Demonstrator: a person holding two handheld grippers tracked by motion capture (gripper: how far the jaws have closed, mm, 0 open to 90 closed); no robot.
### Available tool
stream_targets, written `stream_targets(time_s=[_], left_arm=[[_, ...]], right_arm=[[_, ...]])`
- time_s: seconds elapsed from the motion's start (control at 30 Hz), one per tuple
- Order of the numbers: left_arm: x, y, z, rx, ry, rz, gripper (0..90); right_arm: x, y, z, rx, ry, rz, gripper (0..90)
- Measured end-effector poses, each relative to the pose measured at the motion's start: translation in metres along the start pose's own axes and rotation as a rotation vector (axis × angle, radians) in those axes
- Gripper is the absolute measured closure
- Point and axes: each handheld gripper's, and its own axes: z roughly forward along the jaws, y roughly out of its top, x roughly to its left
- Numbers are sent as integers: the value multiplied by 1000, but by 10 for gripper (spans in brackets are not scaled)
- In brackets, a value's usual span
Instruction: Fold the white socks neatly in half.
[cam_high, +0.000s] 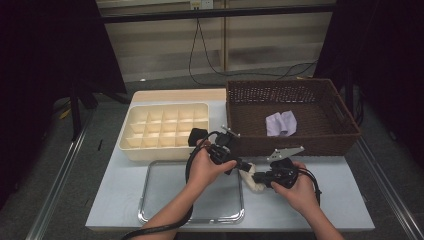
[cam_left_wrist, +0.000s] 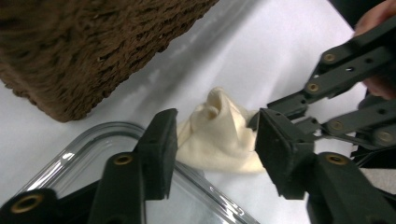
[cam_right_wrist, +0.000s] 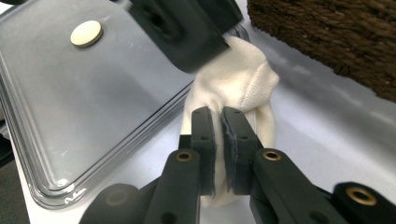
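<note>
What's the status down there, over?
Right gripper shut on cream sock. Left gripper open around the sock's other end. Sock on table between metal tray and wicker basket. Nothing in the way.

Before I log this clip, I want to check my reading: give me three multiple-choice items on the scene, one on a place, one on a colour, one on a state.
1. Where does the cream sock lie?
A. in the basket
B. on the table beside the tray
C. in the divided box

2. What colour is the cloth in the wicker basket?
A. pale purple
B. red
C. green

3. How does the right gripper stand?
A. wide open
B. shut on the sock
C. shut on the tray

Answers: 1 B, it rests by the tray rim; 2 A, it looks lilac; 3 B, its jaws pinch the fabric.
</note>
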Motion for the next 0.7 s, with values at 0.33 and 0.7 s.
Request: stream_targets(time_s=[0.33,0.7], left_arm=[[6,-16,3,22,-10,-46,461],[6,-15,18,20,-56,-106,497]], right_arm=[[-2,-2,0,-1,-1,8,841],[-3,-6,-1,-14,5,17,839]])
